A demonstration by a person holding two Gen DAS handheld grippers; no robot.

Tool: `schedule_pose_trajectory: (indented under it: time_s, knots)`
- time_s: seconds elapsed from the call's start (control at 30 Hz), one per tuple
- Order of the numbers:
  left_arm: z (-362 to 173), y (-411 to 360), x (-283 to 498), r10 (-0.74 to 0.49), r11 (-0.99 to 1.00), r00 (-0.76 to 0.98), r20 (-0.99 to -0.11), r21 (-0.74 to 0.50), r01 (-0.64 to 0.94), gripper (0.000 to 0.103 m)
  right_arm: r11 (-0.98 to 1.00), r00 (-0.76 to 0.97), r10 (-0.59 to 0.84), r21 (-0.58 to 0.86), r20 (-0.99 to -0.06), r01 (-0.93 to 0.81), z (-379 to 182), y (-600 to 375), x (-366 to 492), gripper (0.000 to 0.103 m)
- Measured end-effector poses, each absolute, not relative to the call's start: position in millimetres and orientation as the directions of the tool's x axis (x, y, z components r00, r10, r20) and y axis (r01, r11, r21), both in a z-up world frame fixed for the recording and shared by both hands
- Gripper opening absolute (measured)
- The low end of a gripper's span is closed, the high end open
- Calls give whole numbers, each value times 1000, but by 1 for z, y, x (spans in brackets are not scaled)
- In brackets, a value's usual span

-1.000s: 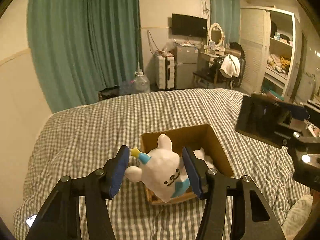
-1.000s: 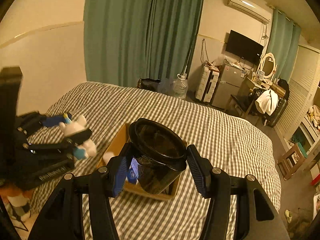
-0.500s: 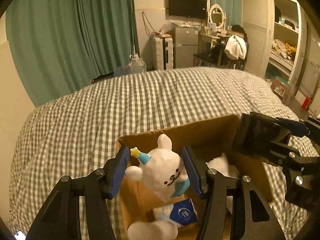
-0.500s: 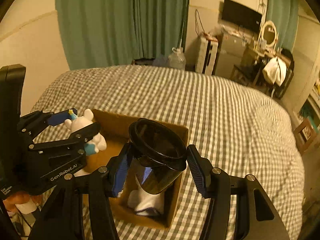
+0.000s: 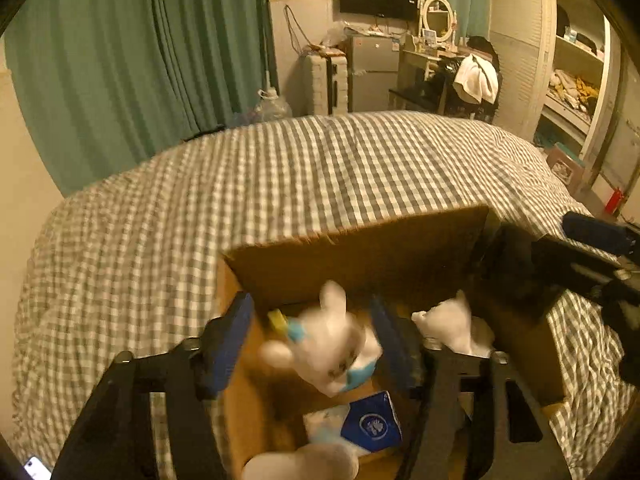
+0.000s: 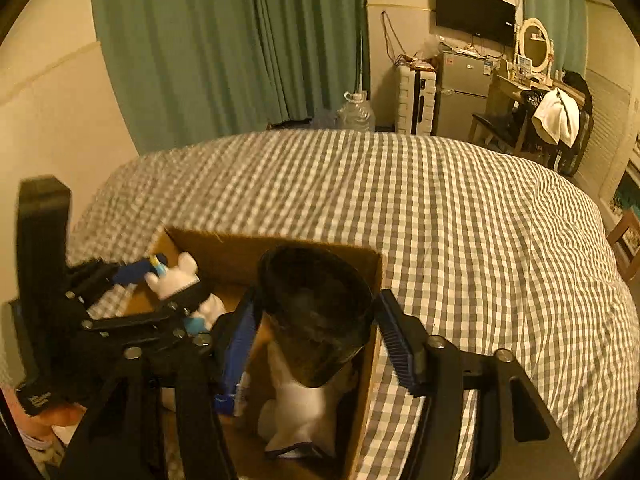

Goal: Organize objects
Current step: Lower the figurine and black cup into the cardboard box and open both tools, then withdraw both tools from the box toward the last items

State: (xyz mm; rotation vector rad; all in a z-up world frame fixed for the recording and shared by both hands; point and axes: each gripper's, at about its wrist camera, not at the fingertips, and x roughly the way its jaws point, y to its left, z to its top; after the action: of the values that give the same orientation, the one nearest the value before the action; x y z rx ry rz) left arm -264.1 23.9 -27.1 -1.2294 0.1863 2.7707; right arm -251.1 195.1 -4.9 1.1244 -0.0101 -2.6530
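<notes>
My left gripper (image 5: 310,334) is shut on a white bunny figure (image 5: 334,344) with a blue party hat, held low inside the open cardboard box (image 5: 360,252) on the bed. The bunny also shows in the right wrist view (image 6: 178,280). My right gripper (image 6: 318,328) is shut on a dark translucent jar (image 6: 316,312), held over the box's right side (image 6: 372,344). Inside the box lie a white plush toy (image 5: 452,320), a blue-and-white packet (image 5: 370,424) and another white soft thing (image 6: 300,404).
The box sits on a grey-and-white checked bedspread (image 5: 280,184). Green curtains (image 5: 140,60), a water jug (image 6: 354,114), a white suitcase (image 6: 414,100), a small fridge (image 6: 460,92) and a cluttered desk stand beyond the bed. Open shelves (image 5: 572,76) are at the right.
Both grippers have moved down and closer to the box. The bunny and the jar have dropped from above the rim to inside the box opening. Both stay gripped.
</notes>
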Motion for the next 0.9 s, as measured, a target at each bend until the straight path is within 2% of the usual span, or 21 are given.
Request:
schedule_pose_trajectory:
  time_s: [0.07,0.3,0.53,0.63,0.8,0.9]
  knots:
    - [-5,22,-253,33,-987,-700,-713,87,-135,84,-968,-686,-236,108,-688,225,12,200,-245,69]
    - [85,14,-203,16,-987,-783,-622,116,-112,89,-973,-761,-200,35,-618,228,99,201,-196,69]
    - [181,-2,-138,36,-991,-868,-495,93,-94,96,-973,-829,-196,-4,-524,232,199,196,-127,69]
    - [210,-11,-121,43,-993,-882,-470,80,-92,96,-974,-852,-199,2,-485,226,237,196,-98,69]
    - [233,-25,-92,31,-992,-897,-440,97,-81,96,-977,-872,-170,-34,-459,208,281,192,-69,69]
    - [228,-37,-81,15,-991,-896,-443,110,-71,96,-975,-872,-168,-53,-460,216,286,187,-59,70]
